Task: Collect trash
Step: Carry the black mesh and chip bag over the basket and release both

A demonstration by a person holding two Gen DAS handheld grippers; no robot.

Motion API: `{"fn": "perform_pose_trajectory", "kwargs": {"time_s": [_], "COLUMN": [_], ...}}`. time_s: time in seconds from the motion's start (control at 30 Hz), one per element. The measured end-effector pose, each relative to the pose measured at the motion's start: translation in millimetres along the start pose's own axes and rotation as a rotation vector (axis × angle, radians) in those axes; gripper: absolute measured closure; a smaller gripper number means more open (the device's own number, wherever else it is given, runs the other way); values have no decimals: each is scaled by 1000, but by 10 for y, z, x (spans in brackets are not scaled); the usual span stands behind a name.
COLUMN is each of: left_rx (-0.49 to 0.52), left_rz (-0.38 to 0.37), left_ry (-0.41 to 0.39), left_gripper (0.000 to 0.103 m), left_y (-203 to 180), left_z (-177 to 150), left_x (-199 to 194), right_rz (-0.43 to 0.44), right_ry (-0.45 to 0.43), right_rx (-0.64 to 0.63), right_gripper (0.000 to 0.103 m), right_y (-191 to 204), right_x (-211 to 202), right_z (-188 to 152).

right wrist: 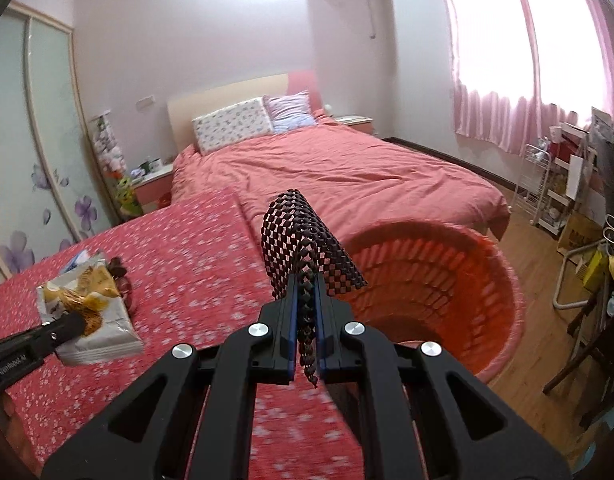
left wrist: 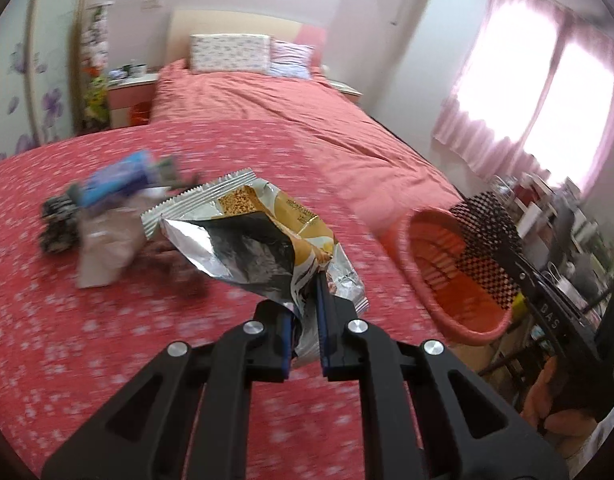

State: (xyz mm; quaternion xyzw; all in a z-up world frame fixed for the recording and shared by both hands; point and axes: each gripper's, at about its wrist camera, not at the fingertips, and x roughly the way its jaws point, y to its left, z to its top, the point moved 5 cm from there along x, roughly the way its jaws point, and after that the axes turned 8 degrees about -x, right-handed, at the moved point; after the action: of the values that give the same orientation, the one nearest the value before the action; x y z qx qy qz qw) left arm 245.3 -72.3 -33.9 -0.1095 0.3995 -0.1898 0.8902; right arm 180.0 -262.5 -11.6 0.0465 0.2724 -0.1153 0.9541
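A torn snack wrapper (left wrist: 263, 236), silver inside with a gold-and-white printed face, hung crumpled and gaping open above the red flowered surface (left wrist: 107, 340). A black-and-pink checkered mesh piece (right wrist: 307, 248) stood draped in a fold beside the orange-red slatted basket (right wrist: 503, 320), which gaped open and looked empty. More litter (left wrist: 103, 216), blurred, perhaps a blue packet and pale paper, lay on the surface.

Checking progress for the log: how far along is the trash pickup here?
Done: nothing certain; the red basket shows no trash in the part visible. In hand: left gripper shut on a foil snack bag, right gripper shut on a black mesh piece near the basket's rim. Left: drop both in, then fetch the blurred wrappers on the red flowered cover.
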Motion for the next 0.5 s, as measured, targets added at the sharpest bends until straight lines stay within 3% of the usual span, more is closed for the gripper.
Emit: {"fn": "perform_pose_trajectory", "kwargs": {"time_s": [0.23,0.5], "left_rx": [105,190], "left_rz": [-108,-189], "left_ry": [38,82], "left_gripper": [92,91], "left_y": [-773,-1406], "left_z": [-28,-85], "left_x": [362,717], "right_rz": [-45,-78], "right_ry": [-11,-11], "right_rx": [56,120], "right_gripper": [95,96], "right_y": [-457,-856], "right_x": [53,211], "right_z": [-7,-61]}}
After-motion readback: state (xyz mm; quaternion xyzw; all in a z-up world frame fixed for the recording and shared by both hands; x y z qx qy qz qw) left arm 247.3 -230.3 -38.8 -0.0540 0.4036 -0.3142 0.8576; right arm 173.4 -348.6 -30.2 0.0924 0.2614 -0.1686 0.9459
